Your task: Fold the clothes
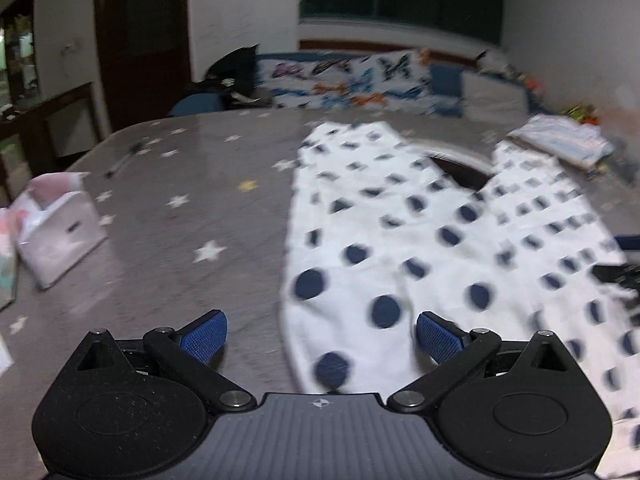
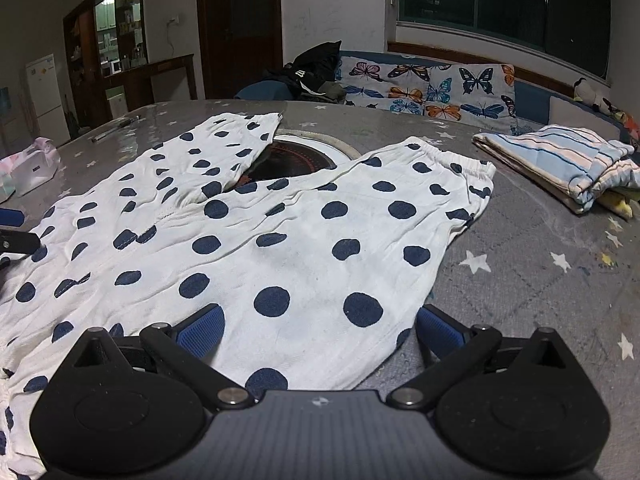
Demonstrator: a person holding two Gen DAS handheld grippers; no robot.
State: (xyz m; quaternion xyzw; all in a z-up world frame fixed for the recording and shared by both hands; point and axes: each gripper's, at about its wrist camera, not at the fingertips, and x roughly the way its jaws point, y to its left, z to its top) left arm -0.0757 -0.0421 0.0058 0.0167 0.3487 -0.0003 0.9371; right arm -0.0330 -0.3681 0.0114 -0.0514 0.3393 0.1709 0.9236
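pouch: small white and pink box or bag at the table's left edge, well apart from the trousers; no part in the fold.
pen: lies on the far left of the table, clear of the cloth.
left gripper: jaws spread wide, nothing between the blue pads; it hangs over the left edge of the trousers' near end, one pad over bare table, the other over cloth. This view is blurred.
trousers: white with navy dots, spread flat in the middle of the table, two legs running away in a V, the near end under both grippers. The right leg ends in a gathered cuff.
burner: round dark plate set in the table, showing between the two legs, partly covered by them.
handling: judged thin, light and limp; it will sag and wrinkle rather than hold a shape, and should slide easily on the smooth table cover. Not fragile.
where to hold: a pinch at the near hem corners, one per gripper, looks best; the outer side seams or the gathered cuff give thicker cloth to bite.
right gripper: jaws wide, empty, low over the near right part of the trousers, right pad at the cloth's edge.
folded pile: striped blue and white cloth on the right, near the cuff but apart from it.
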